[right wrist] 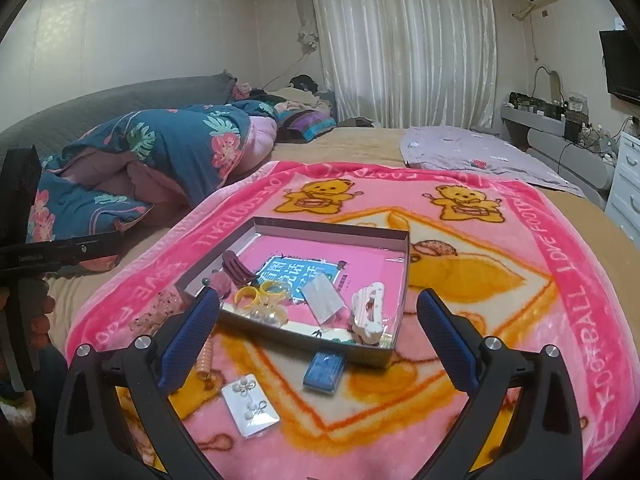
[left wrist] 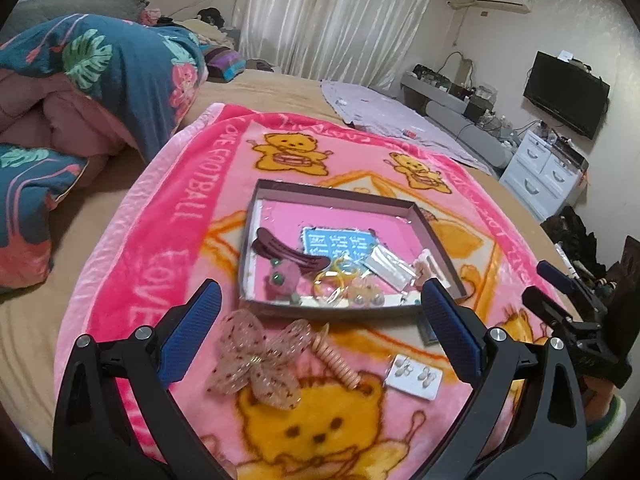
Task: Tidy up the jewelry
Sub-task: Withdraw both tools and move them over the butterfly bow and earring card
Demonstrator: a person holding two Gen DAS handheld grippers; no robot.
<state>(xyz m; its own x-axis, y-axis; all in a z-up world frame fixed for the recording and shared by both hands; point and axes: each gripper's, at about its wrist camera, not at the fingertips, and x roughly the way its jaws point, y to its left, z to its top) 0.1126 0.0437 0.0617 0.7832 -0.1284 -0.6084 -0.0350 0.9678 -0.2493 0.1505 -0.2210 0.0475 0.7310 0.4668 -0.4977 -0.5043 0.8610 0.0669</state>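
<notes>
Both my left tongs (left wrist: pixel 320 320) and my right tongs (right wrist: pixel 318 318) stand wide with nothing between them, hanging over the near part of the pink bear blanket (left wrist: pixel 192 184) spread on the bed (left wrist: pixel 100 208).

The shallow box (left wrist: pixel 332 194) sits in the middle of the blanket and already holds the dark red hair clip (left wrist: pixel 292 254), the yellow rings (left wrist: pixel 334 278), a small clear packet (left wrist: pixel 390 266) and, toward its right-hand near corner, the white claw clip (right wrist: pixel 368 310). Outside it, along the blanket's near edge, lie the sheer butterfly bow (left wrist: pixel 256 360), the pink coil hair tie (left wrist: pixel 336 360), the earring card (left wrist: pixel 414 372) and a small blue case (right wrist: pixel 324 368) just beside the box's near wall.

My worries from here:

- The blanket is plush and soft. Pressing down on the flat earring card will likely bury its edge, and my fingers (left wrist: pixel 200 312) may pinch the pile instead.
- The bow and the coil touch, so grabbing one may drag the other.
- The bow is flimsy, and a hard squeeze could crush its wings.
- The box is light-looking, so a nudge on its near wall could slide it or tip the contents.
- My two tongs are close together and could collide if both reach for the middle.
</notes>
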